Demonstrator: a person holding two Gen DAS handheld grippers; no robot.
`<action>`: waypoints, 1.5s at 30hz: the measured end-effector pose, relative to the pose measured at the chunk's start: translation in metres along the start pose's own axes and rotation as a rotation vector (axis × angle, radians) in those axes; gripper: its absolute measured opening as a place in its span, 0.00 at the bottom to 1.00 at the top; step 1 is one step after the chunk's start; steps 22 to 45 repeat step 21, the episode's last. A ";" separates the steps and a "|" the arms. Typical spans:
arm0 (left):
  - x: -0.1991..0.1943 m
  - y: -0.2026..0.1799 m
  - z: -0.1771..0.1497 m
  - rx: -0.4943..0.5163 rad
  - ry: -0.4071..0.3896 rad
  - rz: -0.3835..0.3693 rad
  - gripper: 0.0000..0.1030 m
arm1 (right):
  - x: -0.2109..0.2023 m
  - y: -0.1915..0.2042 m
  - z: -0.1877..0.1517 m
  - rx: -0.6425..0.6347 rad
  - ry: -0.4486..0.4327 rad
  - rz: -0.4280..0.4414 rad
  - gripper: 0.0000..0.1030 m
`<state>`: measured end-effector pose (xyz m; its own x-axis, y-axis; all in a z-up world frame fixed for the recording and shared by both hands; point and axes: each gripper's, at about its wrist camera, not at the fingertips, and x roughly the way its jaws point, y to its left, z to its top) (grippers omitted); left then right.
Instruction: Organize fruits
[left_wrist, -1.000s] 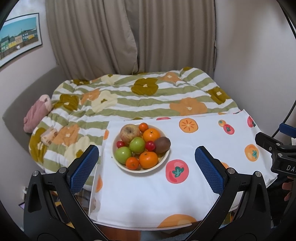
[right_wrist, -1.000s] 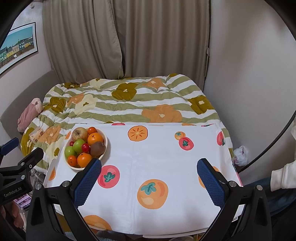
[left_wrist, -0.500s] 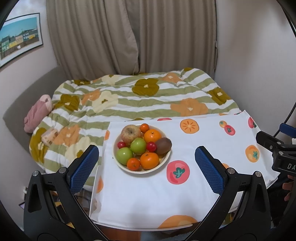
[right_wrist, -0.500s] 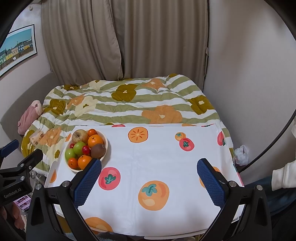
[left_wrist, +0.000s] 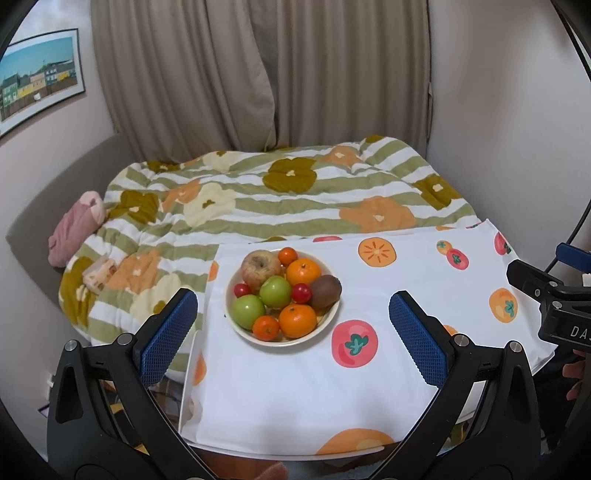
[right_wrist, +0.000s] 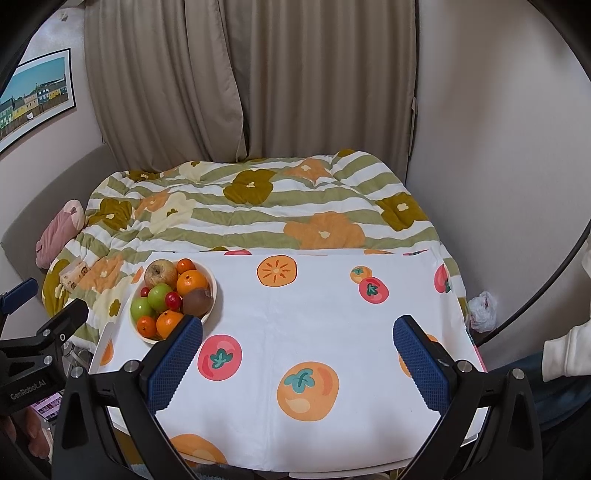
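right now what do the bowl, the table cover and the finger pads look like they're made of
Bowl: cream, smooth, faintly glossy rim, probably ceramic or melamine; cannot tell which.
Table cover: white fabric printed with fruit, matte, with soft creases and a draped edge, likely cotton.
Pads on the fingers: blue with a fine waffle grid, matte, likely rubber.

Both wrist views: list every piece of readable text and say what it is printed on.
"GenRobot.AI": on the black body of the left claw, seen in the right wrist view.
"DA", cut off at the frame edge: on the right claw, seen in the left wrist view.
Framed picture: small label, too small to read.
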<state>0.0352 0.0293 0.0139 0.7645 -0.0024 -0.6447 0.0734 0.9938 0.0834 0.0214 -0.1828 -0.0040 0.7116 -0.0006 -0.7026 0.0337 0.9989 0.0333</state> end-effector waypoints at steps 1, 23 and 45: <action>0.000 0.000 0.001 0.001 0.000 0.001 1.00 | 0.001 -0.001 -0.001 0.000 0.000 -0.001 1.00; 0.004 0.006 0.004 -0.002 0.002 -0.002 1.00 | 0.005 0.012 0.009 -0.002 0.009 0.001 1.00; 0.004 0.006 0.004 -0.002 0.002 -0.002 1.00 | 0.005 0.012 0.009 -0.002 0.009 0.001 1.00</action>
